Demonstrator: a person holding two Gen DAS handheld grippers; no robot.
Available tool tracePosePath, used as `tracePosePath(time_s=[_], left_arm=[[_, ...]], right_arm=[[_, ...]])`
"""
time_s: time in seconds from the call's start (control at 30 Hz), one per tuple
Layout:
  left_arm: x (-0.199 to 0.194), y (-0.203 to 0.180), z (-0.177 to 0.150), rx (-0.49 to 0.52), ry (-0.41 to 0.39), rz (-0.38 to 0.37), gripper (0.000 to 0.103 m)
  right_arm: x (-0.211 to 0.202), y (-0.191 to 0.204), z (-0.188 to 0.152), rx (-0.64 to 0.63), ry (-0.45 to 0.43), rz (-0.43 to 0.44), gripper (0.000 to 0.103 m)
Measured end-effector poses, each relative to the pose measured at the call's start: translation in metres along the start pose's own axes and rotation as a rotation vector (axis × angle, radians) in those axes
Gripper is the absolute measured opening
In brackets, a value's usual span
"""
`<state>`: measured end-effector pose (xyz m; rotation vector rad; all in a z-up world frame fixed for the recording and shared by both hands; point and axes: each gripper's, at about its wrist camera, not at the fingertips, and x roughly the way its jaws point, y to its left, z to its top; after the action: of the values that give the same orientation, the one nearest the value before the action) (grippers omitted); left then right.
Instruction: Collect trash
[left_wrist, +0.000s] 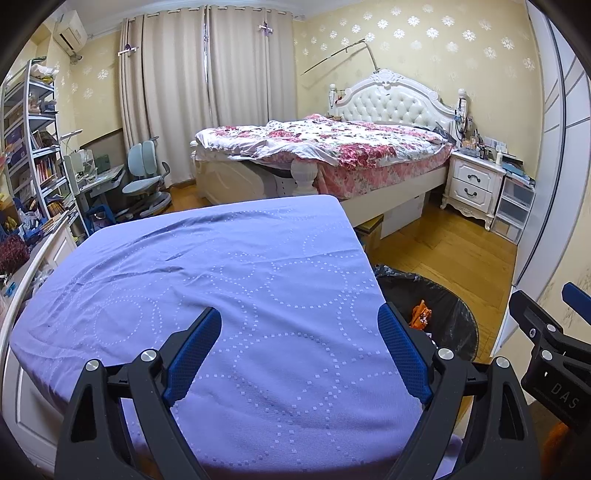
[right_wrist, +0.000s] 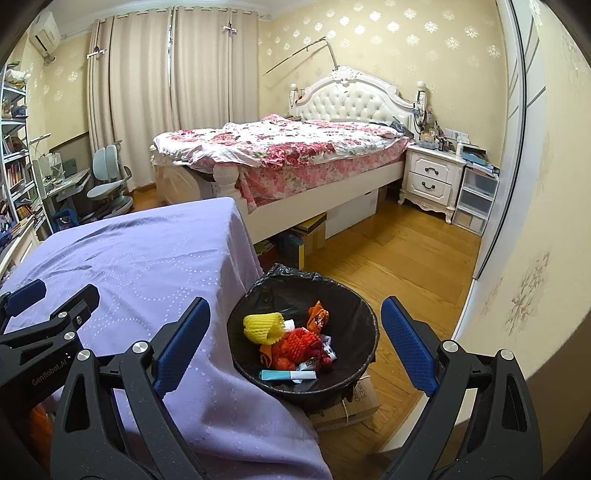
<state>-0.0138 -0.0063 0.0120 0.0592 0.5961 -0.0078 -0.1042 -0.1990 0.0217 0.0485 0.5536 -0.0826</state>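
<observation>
A black-lined trash bin (right_wrist: 255, 306) stands on the floor at the right edge of a table with a purple cloth (right_wrist: 147, 266). It holds a yellow foam net (right_wrist: 263, 326), a red foam net (right_wrist: 301, 341), an orange wrapper (right_wrist: 318, 317) and a light blue packet (right_wrist: 288, 375). My right gripper (right_wrist: 297, 341) is open and empty, above the bin. My left gripper (left_wrist: 301, 350) is open and empty over the purple cloth (left_wrist: 221, 277). The bin (left_wrist: 454, 310) and the orange wrapper (left_wrist: 421, 315) show at its right. The right gripper's body (left_wrist: 554, 354) shows at the far right.
A bed with a floral cover (right_wrist: 280, 147) stands beyond the table, boxes (right_wrist: 351, 214) under it. A white nightstand (right_wrist: 430, 177) and plastic drawers (right_wrist: 474, 199) are at the right. A cardboard box (right_wrist: 354, 406) lies under the bin. A desk chair (left_wrist: 146, 177) and bookshelves (left_wrist: 33, 147) are at the left.
</observation>
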Motion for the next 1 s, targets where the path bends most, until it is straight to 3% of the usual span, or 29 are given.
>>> tracePosePath(time_s=[1.0], left_arm=[[0.0005, 0.0013, 0.0009, -0.002, 0.001, -0.002, 0.086]], right_arm=[[-0.0012, 0.0032, 0.0003, -0.002, 0.001, 0.0, 0.092]])
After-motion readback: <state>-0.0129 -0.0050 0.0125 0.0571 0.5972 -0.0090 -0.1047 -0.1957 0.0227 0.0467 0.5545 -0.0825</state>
